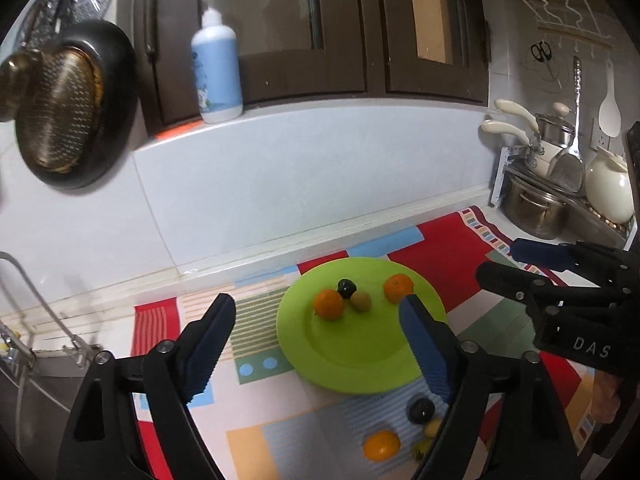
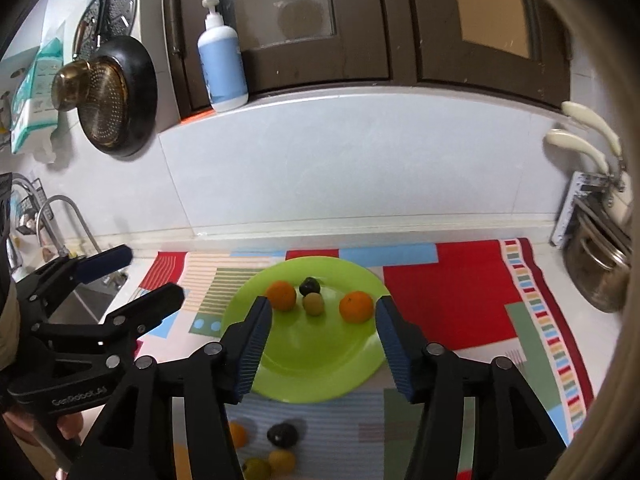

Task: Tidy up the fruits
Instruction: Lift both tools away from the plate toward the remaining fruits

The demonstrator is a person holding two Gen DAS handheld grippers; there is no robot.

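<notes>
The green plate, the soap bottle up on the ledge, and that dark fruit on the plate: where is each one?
green plate [image 2: 320, 376]: right wrist view, bare front part of its surface.
soap bottle [image 2: 224, 68]: right wrist view, middle of its blue label.
dark fruit [image 2: 309, 286]: right wrist view, centre of the fruit.

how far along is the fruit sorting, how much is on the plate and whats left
About halfway. Done: the green plate holds two oranges, a dark fruit and a small greenish one. In hand: nothing; the left hand-held gripper and right hand-held gripper are open and empty. Left: on the mat in front of the plate lie another orange, a dark fruit and two yellowish ones.
</notes>
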